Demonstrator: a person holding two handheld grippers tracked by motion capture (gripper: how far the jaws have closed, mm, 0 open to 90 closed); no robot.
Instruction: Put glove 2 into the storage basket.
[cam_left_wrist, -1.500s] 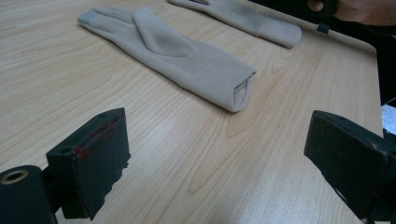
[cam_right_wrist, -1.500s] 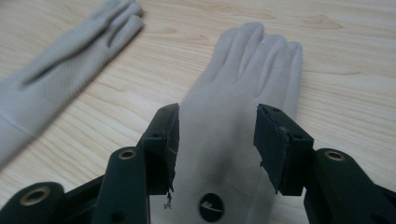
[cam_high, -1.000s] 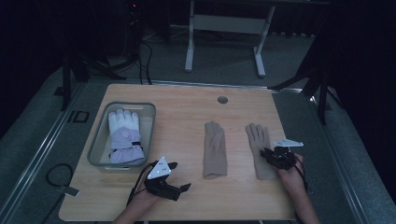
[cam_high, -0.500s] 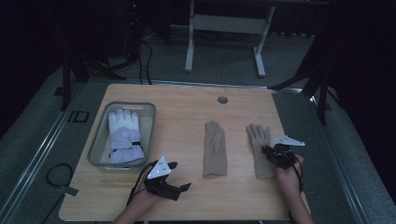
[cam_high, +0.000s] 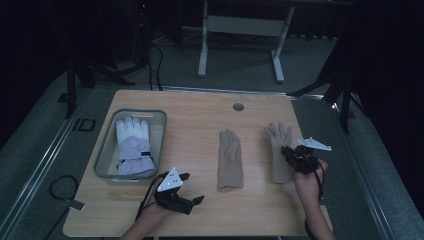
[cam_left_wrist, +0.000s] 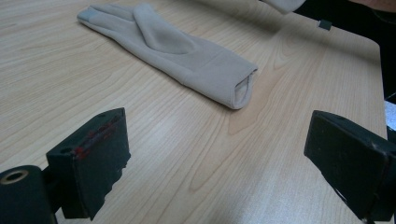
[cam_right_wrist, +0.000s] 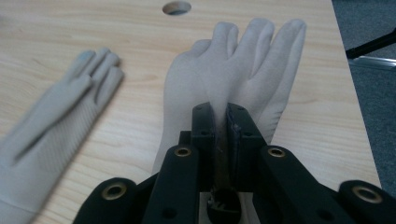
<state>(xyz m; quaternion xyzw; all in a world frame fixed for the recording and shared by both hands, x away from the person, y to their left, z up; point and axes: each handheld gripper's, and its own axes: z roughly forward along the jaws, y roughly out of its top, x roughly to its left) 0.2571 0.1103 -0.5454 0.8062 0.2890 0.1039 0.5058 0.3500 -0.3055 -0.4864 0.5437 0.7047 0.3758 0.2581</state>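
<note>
At lower right, the right gripper (cam_high: 292, 155) pinched the beige glove (cam_right_wrist: 233, 74); the left gripper (cam_high: 192, 192), lower centre, lay level, fingers spread.

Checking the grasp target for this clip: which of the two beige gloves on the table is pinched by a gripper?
The right-hand beige glove, fingers spread, is pinched by the right gripper; the middle glove lies untouched.

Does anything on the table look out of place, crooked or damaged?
Nothing stands out. Both beige gloves, the middle glove and the right glove, lie flat, undamaged. The right gripper pinches the right glove's fabric. The white gloves sit tidily in the bin.
</note>
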